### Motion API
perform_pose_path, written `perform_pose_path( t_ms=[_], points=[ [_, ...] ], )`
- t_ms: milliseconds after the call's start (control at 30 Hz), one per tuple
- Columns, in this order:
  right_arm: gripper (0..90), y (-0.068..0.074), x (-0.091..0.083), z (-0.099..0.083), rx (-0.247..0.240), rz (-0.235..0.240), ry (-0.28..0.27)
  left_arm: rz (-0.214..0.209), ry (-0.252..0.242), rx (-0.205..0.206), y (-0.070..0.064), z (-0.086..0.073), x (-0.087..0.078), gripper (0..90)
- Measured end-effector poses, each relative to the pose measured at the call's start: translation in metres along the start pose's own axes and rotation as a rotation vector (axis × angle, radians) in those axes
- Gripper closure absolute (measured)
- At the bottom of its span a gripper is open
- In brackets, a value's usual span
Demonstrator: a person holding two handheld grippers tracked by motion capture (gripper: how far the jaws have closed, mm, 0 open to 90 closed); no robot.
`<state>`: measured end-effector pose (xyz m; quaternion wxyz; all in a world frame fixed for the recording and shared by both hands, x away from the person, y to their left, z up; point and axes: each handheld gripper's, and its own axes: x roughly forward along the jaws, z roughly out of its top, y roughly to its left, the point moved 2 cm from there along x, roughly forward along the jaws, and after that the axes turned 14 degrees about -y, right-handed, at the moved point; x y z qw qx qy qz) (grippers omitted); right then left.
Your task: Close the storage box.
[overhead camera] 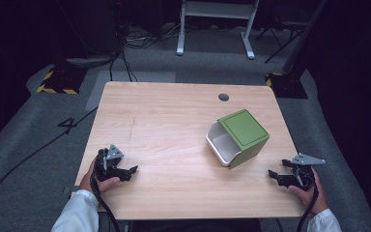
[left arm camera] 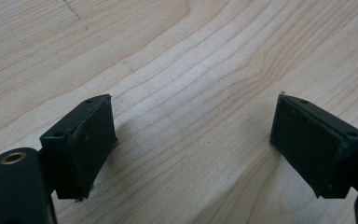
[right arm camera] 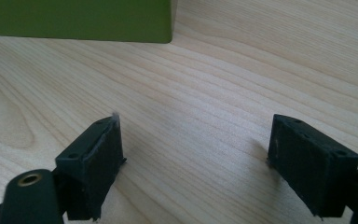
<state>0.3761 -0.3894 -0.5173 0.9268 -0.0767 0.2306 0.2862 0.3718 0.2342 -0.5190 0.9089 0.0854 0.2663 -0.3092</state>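
We see a light wooden desk [overhead camera: 174, 130] with a green box [overhead camera: 241, 137] lying on its side right of centre. Its green face turns up and away, and its white inner bin [overhead camera: 220, 144] opens toward the left and the near edge. A small dark round hole [overhead camera: 223, 97] sits in the desk near the far edge, beyond the box.

Our left claw [overhead camera: 128, 171] rests low over the near left part of the desk, held in the left hand [overhead camera: 101, 181], with a grey three-cornered plate on top. In the left gripper view its jaws stand wide apart with bare wood grain between them, holding nothing.

Our right claw [overhead camera: 275, 175] sits at the near right edge, held in the right hand [overhead camera: 311, 193], pointing left toward the box yet apart from it. In the right gripper view [right arm camera: 193, 149] its jaws are likewise spread wide and empty, and the green side of the box [right arm camera: 79, 19] lies ahead at the upper left.

White sleeves [overhead camera: 79, 212] enter from the bottom.
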Motion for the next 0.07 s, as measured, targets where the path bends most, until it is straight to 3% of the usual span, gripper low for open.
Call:
perform_pose_path(
  t_ms=[67],
  points=[
    [17.9,0.0001,0.0,0.0,-0.001,-0.001,0.0,0.001,0.0,-0.001,-0.0001,0.0,0.0,14.2]
  ],
)
